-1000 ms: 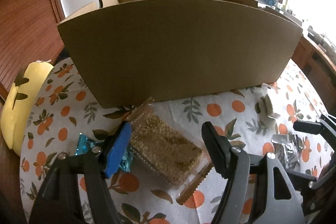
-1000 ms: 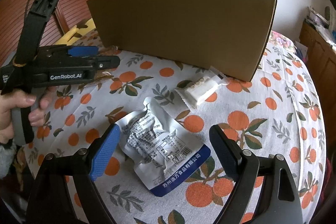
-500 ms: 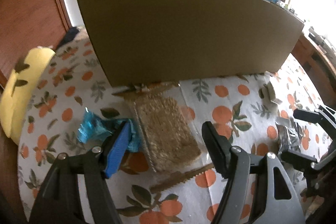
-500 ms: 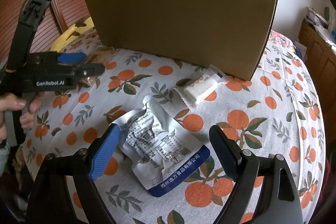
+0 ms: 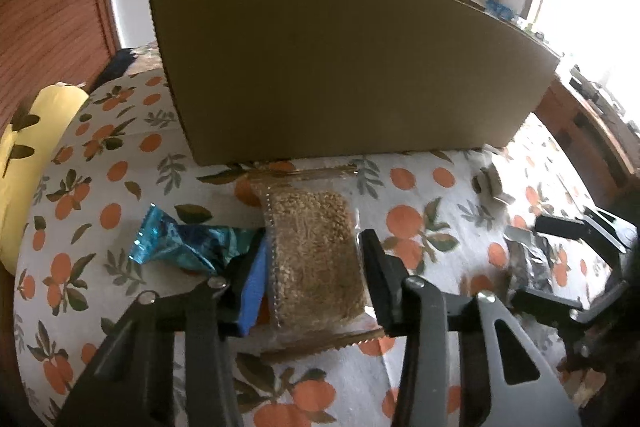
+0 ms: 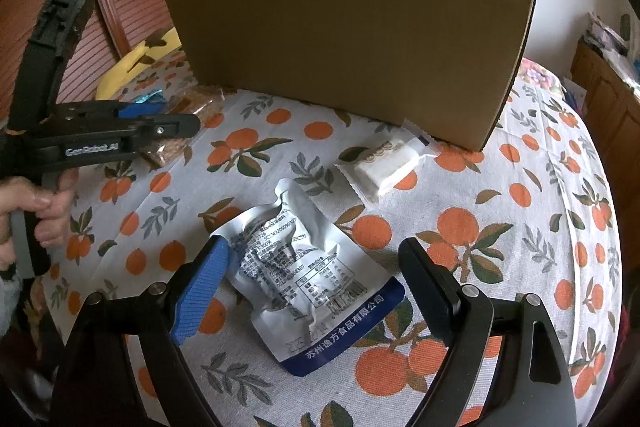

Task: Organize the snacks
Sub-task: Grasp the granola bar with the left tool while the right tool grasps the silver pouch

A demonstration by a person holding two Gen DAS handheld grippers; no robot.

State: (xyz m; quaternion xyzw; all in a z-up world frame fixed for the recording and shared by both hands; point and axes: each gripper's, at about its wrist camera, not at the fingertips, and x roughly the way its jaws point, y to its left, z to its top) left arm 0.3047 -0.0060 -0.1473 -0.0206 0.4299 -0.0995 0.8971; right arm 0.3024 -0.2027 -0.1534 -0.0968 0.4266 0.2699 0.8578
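The left gripper (image 5: 316,267) was closing its jaws around the clear-wrapped brown grain bar (image 5: 314,255) on the orange-print tabletop (image 5: 420,195), apparently the pickup step. The right gripper (image 6: 312,291) stood wide over the silver foil pouch (image 6: 308,279). Next likely: lift it over into the brown cardboard box (image 5: 352,67) beyond.

Matt brown cardboard box (image 5: 352,67); printed cloth over the counter (image 6: 520,227); crinkled glossy foil pouch (image 6: 304,267); clear plastic wrap on the grain bar (image 5: 316,259); shiny blue foil wrapper (image 5: 180,243).
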